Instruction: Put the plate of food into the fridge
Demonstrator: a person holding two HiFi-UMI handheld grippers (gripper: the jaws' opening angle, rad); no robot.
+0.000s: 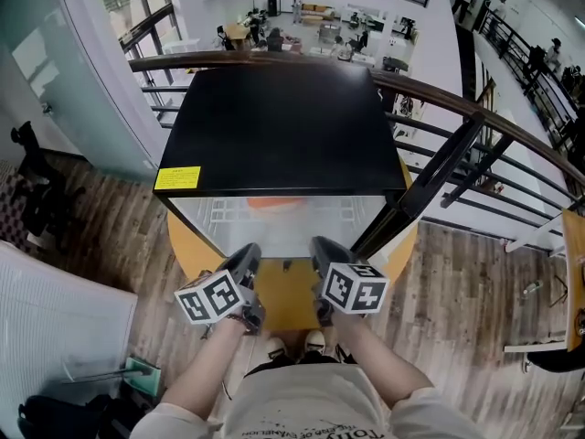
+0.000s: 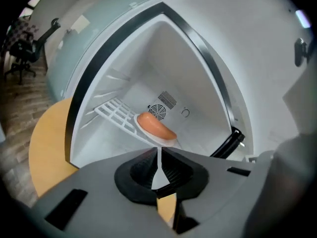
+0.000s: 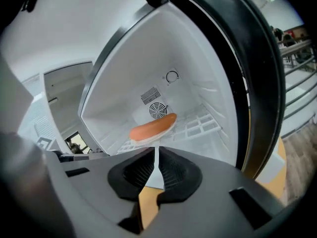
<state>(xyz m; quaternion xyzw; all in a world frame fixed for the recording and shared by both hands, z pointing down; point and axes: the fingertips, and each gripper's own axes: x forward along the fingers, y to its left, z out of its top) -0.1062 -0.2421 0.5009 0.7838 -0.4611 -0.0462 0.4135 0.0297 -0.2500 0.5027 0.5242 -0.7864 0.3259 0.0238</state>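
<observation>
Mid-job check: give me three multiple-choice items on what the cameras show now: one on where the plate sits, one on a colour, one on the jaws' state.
1. Where is the plate of food?
A. on the round table
B. on the wire shelf inside the fridge
C. on the floor

2. What colour is the top of the fridge?
A. black
B. white
C. red

3. How do the jaws of the left gripper and right gripper stand?
A. wide apart
B. closed on the plate
C. closed, nothing between them

Answers:
1. B: both gripper views show it inside.
2. A: the head view shows a black top.
3. C: each gripper view shows empty closed jaws.
</observation>
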